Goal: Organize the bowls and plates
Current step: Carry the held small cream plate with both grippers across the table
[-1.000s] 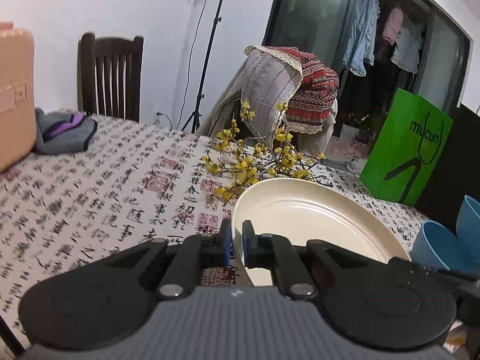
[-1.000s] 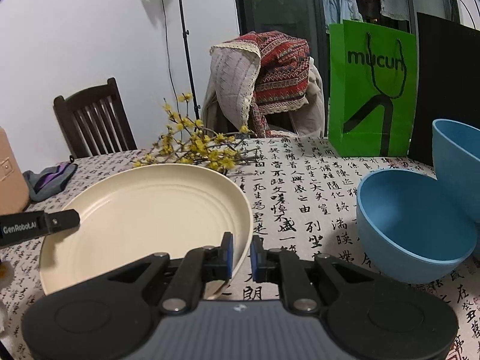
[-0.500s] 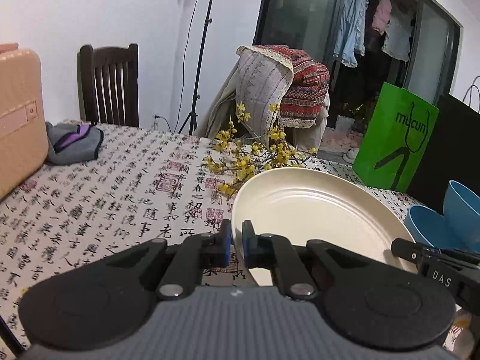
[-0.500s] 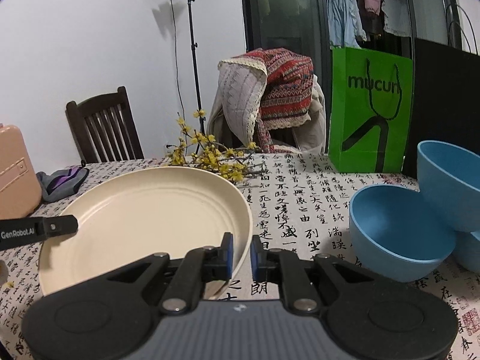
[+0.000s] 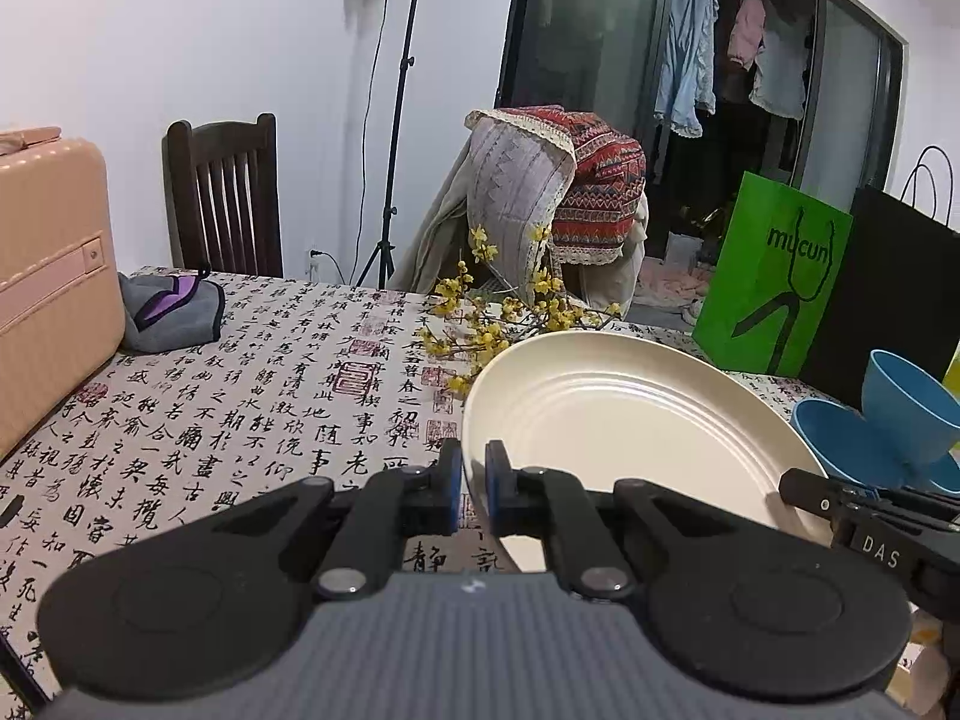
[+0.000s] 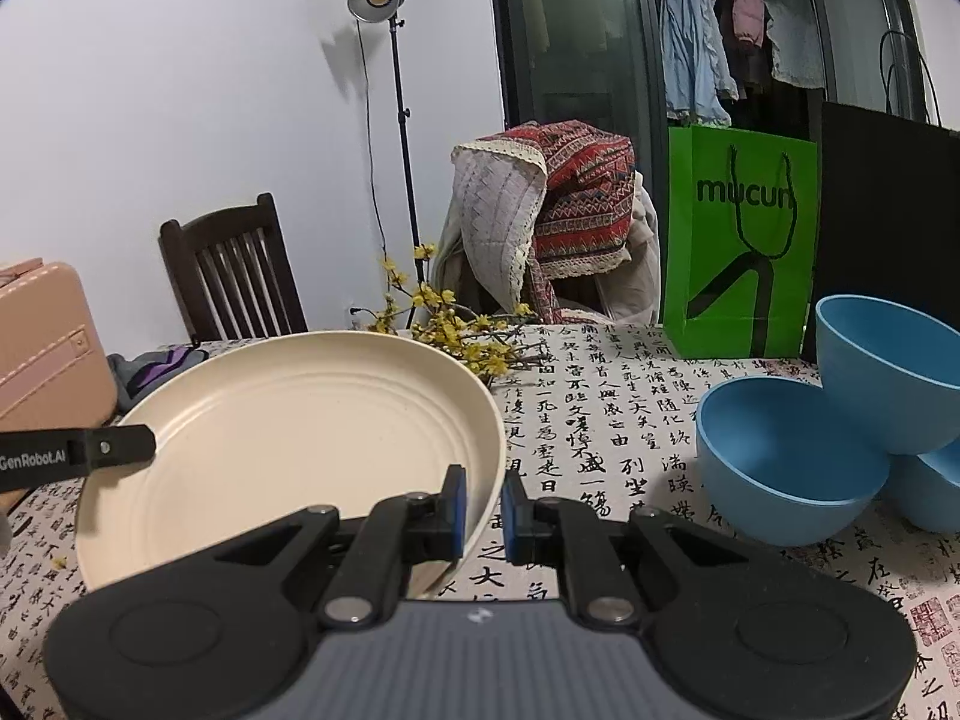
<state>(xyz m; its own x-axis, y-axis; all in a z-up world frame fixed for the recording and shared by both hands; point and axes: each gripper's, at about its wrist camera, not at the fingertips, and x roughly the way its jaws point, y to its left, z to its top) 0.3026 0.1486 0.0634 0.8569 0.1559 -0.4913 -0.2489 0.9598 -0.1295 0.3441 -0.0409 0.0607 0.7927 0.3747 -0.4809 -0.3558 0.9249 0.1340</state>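
Note:
A large cream plate (image 5: pixel 630 420) (image 6: pixel 288 438) hangs above the table, gripped at both sides. My left gripper (image 5: pixel 474 480) is shut on its left rim, and my right gripper (image 6: pixel 483 507) is shut on its right rim. The opposite gripper's black finger shows at the plate's far edge in each wrist view. Several blue bowls (image 6: pixel 786 456) (image 5: pixel 900 420) sit on the tablecloth to the right of the plate, one tilted on top of the others.
The table (image 5: pixel 240 408) has a calligraphy-print cloth. A yellow flower branch (image 5: pixel 498 318) lies behind the plate. A pink case (image 5: pixel 48 276) and a grey pouch (image 5: pixel 168 312) are at the left. A green bag (image 6: pixel 738 240) and a black bag (image 6: pixel 888 228) stand at the back right.
Both grippers have risen with the plate between them, and the plate now hangs higher over the table. The bowls and the flower branch have stayed where they were.

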